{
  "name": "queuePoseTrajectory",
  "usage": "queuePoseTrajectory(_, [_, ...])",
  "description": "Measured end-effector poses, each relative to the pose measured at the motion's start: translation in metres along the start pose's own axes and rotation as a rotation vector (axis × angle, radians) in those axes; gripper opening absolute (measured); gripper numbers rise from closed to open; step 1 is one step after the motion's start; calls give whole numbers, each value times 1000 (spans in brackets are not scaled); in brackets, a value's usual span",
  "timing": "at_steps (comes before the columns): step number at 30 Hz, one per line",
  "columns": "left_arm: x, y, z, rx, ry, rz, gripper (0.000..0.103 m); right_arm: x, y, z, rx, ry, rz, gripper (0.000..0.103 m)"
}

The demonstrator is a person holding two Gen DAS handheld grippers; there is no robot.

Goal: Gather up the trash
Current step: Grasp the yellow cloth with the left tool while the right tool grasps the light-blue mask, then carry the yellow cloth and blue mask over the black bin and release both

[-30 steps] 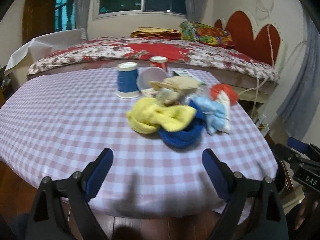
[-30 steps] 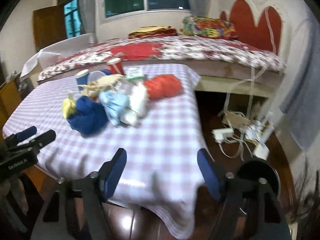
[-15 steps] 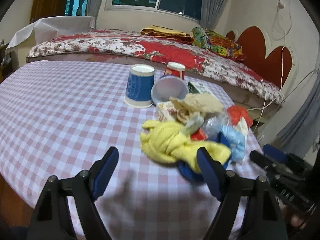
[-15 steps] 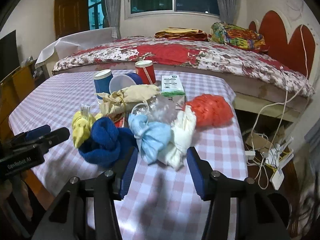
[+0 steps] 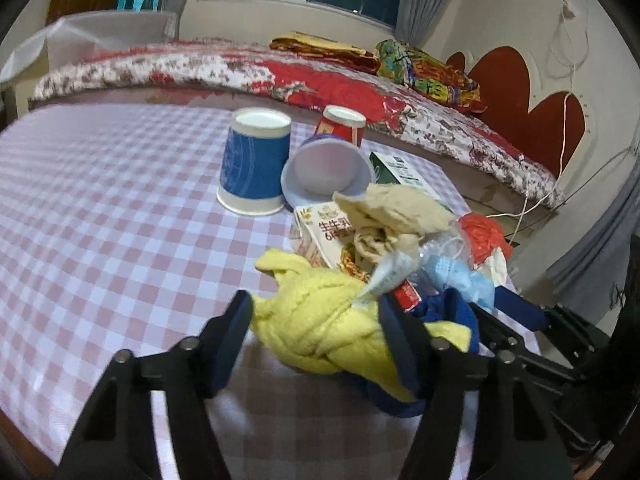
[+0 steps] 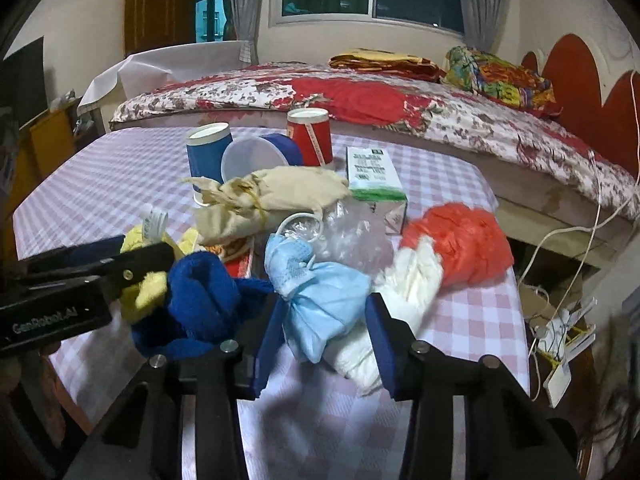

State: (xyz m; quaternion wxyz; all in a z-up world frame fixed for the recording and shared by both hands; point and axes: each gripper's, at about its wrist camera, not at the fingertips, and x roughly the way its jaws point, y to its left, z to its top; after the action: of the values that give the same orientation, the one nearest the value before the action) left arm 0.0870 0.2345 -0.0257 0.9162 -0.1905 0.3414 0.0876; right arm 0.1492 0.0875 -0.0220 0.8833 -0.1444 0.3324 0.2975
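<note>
A pile of trash lies on the checked table (image 5: 100, 220). My left gripper (image 5: 316, 320) has its jaws closing around a knotted yellow cloth (image 5: 320, 316), which lies between the pads; it rests partly on a blue cloth (image 6: 200, 300). My right gripper (image 6: 326, 328) is closing too, with a crumpled light blue face mask (image 6: 320, 300) between its pads and a white glove (image 6: 412, 280) just to the right. In the right wrist view the left gripper (image 6: 100, 264) reaches in from the left.
Behind the pile stand an upturned blue cup (image 5: 254, 168), a red cup (image 5: 342, 126), a tipped cup (image 5: 324, 172), a green carton (image 6: 372, 176), a beige bag (image 6: 272, 196) and a red plastic bag (image 6: 460, 244). A bed (image 6: 400, 100) lies beyond; cables (image 6: 560, 320) are on the floor at right.
Both grippers have moved forward over the table to the pile and narrowed their jaws. The yellow cloth now sits between the left pads and the mask between the right pads.
</note>
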Motion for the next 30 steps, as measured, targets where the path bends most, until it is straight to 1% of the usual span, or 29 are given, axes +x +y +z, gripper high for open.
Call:
queuePoseTrajectory(3, [2, 1, -1, -7, -2, -11, 55, 6, 2, 2, -7, 5, 8, 45])
queuePoseTrajectory(5, [2, -1, -1, 4, -5, -17, 50, 9, 3, 2, -9, 16, 31, 33])
queuePoseTrajectory(6, [1, -2, -1, 7, -8, -22, 49, 10, 2, 2, -4, 19, 40, 25])
queuePoseTrajectory(7, [-1, -1, -1, 9, -13, -23, 47, 10, 0, 2, 8, 16, 52, 20])
queuePoseTrajectory(12, [-16, -2, 5, 34, -61, -1, 46, -5, -7, 2, 61, -23, 97, 17])
queuePoseTrajectory(18, [-34, -6, 11, 69, -109, 13, 46, -30, -7, 7, 71, -91, 108, 16])
queuePoseTrajectory(25, [-54, -24, 10, 133, -151, 20, 46, -57, -13, 10, 95, -129, 77, 16])
queuePoseTrajectory(30, [-66, -44, 3, 162, -170, -4, 46, -82, -26, 1, 120, -148, 49, 16])
